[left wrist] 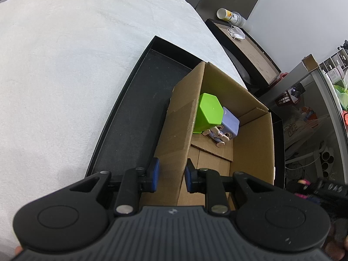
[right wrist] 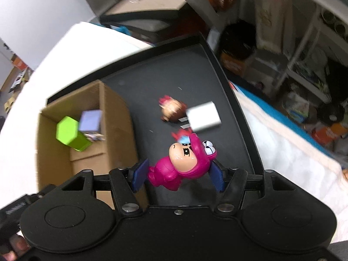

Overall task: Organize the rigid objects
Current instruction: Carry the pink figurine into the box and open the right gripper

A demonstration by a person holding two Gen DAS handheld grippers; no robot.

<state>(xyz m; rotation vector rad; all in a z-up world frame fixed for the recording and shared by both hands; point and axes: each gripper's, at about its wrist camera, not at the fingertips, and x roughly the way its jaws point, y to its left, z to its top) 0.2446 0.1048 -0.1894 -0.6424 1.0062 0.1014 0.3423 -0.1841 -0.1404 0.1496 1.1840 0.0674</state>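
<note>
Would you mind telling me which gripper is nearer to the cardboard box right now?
Left. The left gripper straddles the cardboard box wall, one finger on each side. The right gripper hangs beside the box over the black tray, gripping the pink figurine.

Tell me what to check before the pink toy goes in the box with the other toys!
1. Pink toy held between the right gripper pads: ok.
2. Cardboard box open on top: ok.
3. Room beside the green block and purple cube: ok.
4. Left gripper steadying the box wall: cannot tell, its jaws straddle the wall.
5. Pink toy above the box: not ok, it is over the black tray.
6. Brown toy and white charger boxed: not ok.
</note>
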